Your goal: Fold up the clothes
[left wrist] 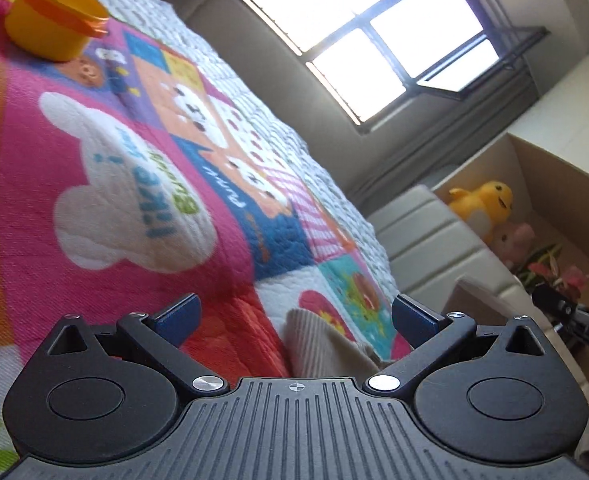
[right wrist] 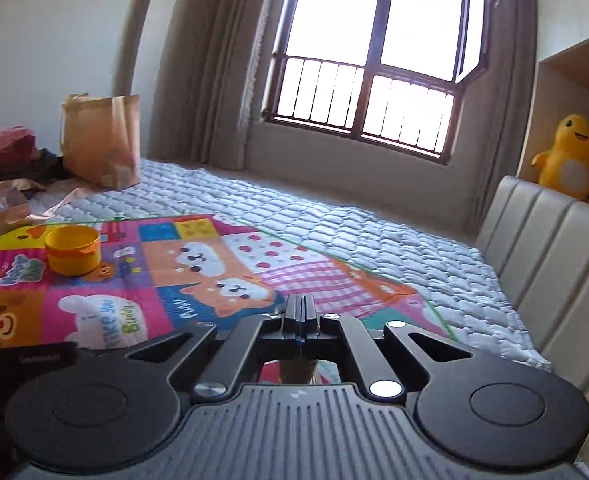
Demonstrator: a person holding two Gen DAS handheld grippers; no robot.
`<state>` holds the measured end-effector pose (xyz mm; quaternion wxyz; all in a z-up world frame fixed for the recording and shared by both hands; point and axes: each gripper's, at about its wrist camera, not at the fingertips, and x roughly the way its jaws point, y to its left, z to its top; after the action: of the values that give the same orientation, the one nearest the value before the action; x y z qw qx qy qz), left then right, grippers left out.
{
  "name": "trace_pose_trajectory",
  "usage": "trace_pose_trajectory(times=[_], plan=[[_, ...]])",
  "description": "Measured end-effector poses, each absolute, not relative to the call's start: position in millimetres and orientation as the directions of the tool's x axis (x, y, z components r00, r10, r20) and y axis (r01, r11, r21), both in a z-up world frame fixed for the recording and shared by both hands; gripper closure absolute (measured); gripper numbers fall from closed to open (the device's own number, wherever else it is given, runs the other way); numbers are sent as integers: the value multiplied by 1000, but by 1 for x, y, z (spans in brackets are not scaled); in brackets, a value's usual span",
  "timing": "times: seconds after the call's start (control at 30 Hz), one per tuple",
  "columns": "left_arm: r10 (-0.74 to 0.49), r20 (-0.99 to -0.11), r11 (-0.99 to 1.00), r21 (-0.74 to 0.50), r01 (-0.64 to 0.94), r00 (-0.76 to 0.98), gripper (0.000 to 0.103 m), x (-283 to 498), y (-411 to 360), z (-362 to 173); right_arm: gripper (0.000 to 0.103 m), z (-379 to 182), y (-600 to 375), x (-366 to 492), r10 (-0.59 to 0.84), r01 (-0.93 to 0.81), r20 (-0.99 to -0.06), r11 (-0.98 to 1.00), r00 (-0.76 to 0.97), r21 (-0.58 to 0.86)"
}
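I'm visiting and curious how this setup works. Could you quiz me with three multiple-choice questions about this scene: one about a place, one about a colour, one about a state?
1. Where does the cup stand?
A. on the colourful mat
B. on the windowsill
C. in the paper bag

2. What colour is the plush duck?
A. blue
B. yellow
C. green

3. How are the left gripper's fingers?
A. spread apart
B. closed together
C. out of sight

Answers:
1 A, the cup rests on the colourful mat.
2 B, the plush duck is yellow.
3 A, the left gripper shows a wide gap.
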<state>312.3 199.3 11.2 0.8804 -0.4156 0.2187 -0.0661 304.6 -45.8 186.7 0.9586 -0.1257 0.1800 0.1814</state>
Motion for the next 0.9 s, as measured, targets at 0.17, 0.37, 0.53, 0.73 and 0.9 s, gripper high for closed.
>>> trace_pose_trajectory(times=[0.17,0.37,0.53,0.73,0.9], plan=[[-314,-338,641,-765,-64,887,0,315,201,10,103,172,-19,302,327,-433,-429,884,842,-176],[-344,-362,708,-706,-14,866,0,316,180,9,84,162,-47,292,308,-415,-455,896,836,-156],[-340,-409,781,-624,12,847,0,317,158,5,22,126,-115,276,292,-350,-518,937,804,-15],[-328,-464,854,-517,49,823,0,319,132,0,0,36,-174,243,319,-246,-621,948,716,203],[-319,-493,883,-465,65,809,0,321,120,-5,0,18,-189,234,368,-232,-577,926,729,298]])
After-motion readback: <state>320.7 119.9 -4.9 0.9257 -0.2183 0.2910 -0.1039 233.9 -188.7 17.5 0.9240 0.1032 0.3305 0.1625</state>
